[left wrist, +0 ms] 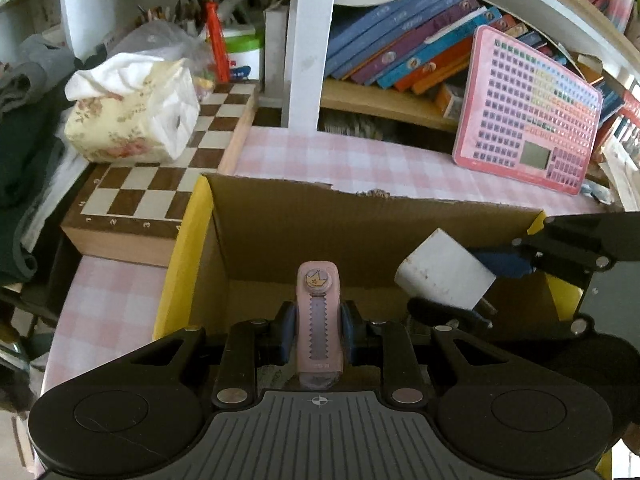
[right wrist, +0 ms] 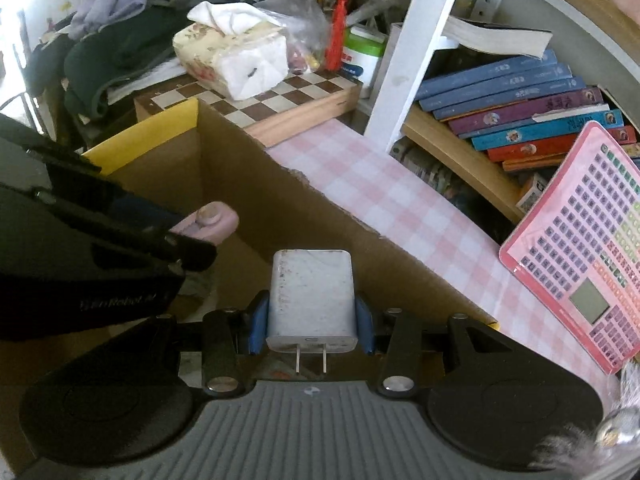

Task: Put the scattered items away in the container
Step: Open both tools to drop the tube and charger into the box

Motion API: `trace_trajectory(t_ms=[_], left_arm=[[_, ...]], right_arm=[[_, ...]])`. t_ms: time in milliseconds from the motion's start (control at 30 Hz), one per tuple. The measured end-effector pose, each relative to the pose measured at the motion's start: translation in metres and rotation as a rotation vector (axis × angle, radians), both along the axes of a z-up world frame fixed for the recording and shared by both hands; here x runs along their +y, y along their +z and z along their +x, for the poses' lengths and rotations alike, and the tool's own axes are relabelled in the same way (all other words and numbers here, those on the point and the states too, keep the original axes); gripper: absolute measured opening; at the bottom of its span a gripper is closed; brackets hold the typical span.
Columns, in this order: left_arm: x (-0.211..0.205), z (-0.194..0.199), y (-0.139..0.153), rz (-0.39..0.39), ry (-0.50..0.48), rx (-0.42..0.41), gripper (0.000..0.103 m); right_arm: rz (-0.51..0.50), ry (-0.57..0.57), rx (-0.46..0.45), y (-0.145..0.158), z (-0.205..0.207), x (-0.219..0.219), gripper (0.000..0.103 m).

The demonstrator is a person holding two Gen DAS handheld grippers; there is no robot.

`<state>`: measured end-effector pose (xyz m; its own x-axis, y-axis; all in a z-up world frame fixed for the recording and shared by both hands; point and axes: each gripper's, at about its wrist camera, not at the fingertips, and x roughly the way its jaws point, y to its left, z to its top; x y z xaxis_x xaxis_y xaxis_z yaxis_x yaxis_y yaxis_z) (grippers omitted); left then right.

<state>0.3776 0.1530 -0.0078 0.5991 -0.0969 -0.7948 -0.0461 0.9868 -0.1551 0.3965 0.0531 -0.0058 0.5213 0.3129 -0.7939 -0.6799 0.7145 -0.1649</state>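
Step in hand: carry-to-drop phase, both grippers loaded and poised over the open brown cardboard box w/ yellow flaps [left wrist: 256, 236], which sat on the pink-and-white checked tablecloth [left wrist: 360, 160]

Left gripper [left wrist: 319, 326] was clamped narrow on a slim pink plastic clip-like item w/ a crown sticker on its round end [left wrist: 319, 312]; blue pads [left wrist: 289, 328] pressed both its sides. Item pointed fwd into the box mouth, above the box floor, not resting on it as far as visible

Right gripper [right wrist: 311, 320] held a white rectangular plug-in charger block w/ two metal prongs [right wrist: 310, 296], prongs toward the cam, blue pads tight on both flanks. Charger hung over the box interior, near the far cardboard wall. In the left view it showed at the right, inside the box outline

The two grippers were close beside each other over the box, apart, not touching

Judgement: items were over the container but unreleased. Next move likely calls for opening each jaw so both drop inside, keeping the grippers from bumping, then lifting clear of the torn box rim

Wooden chessboard box [left wrist: 160, 184] & pink keypad toy board [left wrist: 528, 112] stayed outside, well apart from the grippers
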Motion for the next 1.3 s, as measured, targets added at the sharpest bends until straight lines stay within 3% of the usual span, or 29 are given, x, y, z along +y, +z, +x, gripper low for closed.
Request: trace_trajectory(t_ms=[133,233,267,400,600,867,1133,1300], left_arm=[[-0.001,-0.001,-0.001,0.01,0.002,0.006,0.027],[0.001,-0.003,-0.001,0.017,0.024,0.001,0.035],[0.002,-0.005,0.001,0.003,0.024,-0.006,0.04],[-0.002,-0.019,0.013,0.003,0.02,-0.067,0.06],[-0.012,-0.053,0.044,0.047,-0.04,-0.167,0.072],[-0.016,-0.129,0.081,0.063,-0.068,-0.317,0.089],[-0.014,-0.2,0.083,0.055,-0.03,-0.361,0.09],[-0.013,-0.236,0.079,0.046,-0.013,-0.363,0.091]], right_arm=[[0.011,-0.021,0.013,-0.003,0.002,-0.003,0.043],[0.026,-0.036,-0.007,0.001,-0.003,-0.006,0.063],[0.033,-0.037,-0.013,0.003,-0.005,-0.007,0.064],[0.066,-0.057,-0.025,0.013,-0.014,-0.013,0.065],[0.141,-0.095,-0.057,0.036,-0.043,-0.032,0.069],[0.269,-0.191,-0.145,0.073,-0.109,-0.078,0.073],[0.296,-0.248,-0.243,0.088,-0.187,-0.113,0.075],[0.324,-0.322,-0.247,0.083,-0.232,-0.133,0.075]])
